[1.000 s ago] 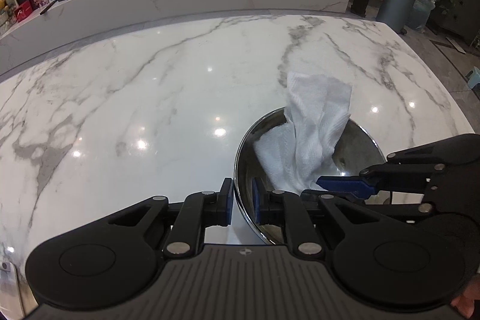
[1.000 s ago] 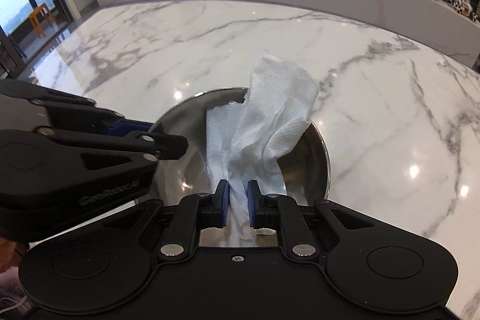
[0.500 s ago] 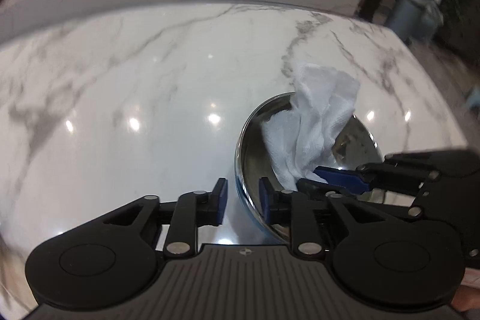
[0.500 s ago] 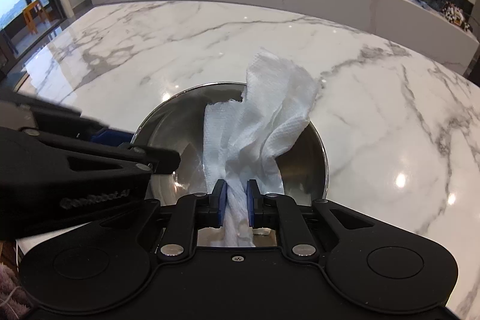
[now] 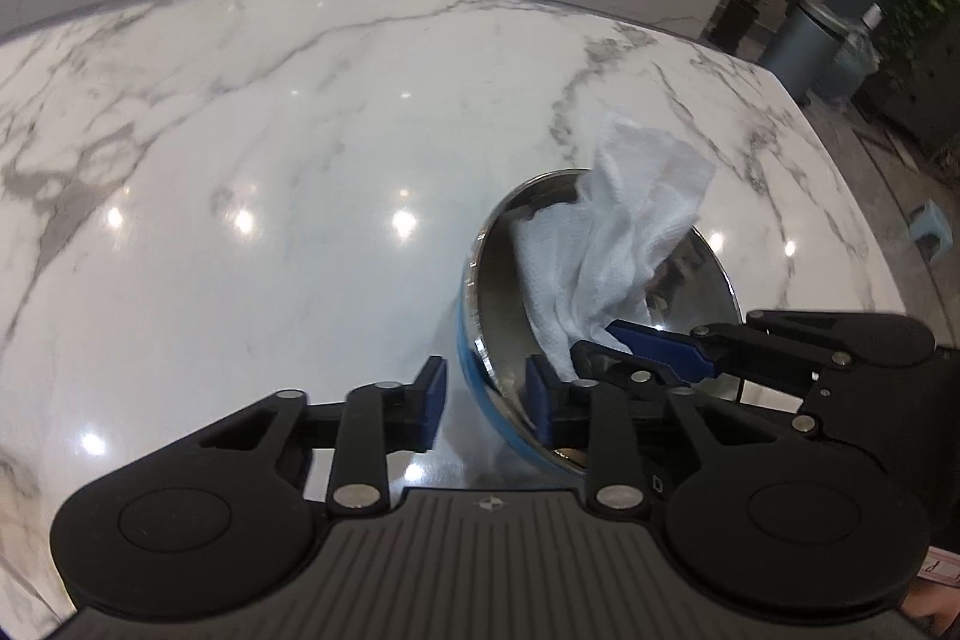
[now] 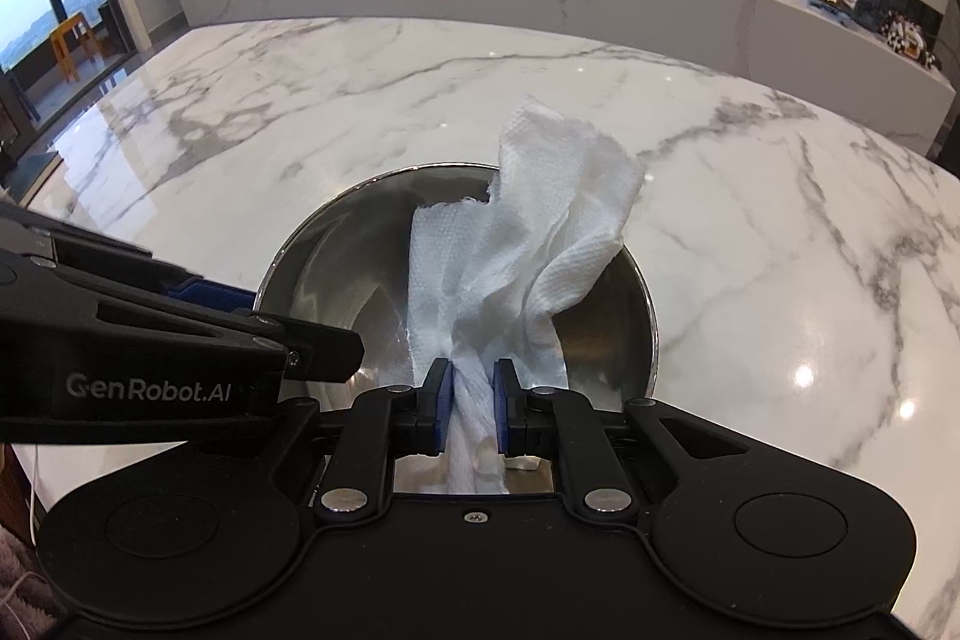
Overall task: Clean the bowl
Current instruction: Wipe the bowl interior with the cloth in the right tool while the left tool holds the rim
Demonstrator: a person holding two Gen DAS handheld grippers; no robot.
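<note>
Bowl on marble table, thin steel w/ slick polished wall; likely light, may skate. L gripper spread astride near rim, the best hold. R gripper pinching soft paper towel inside bowl.

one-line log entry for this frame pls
task: clean bowl | right gripper: shut on paper towel, towel inside steel bowl | left gripper: open, jaws straddle bowl rim | bowl on marble table

Your bowl sits on the marble table, paper towel inside it; left gripper straddles its near rim, right gripper lower centre.
</note>
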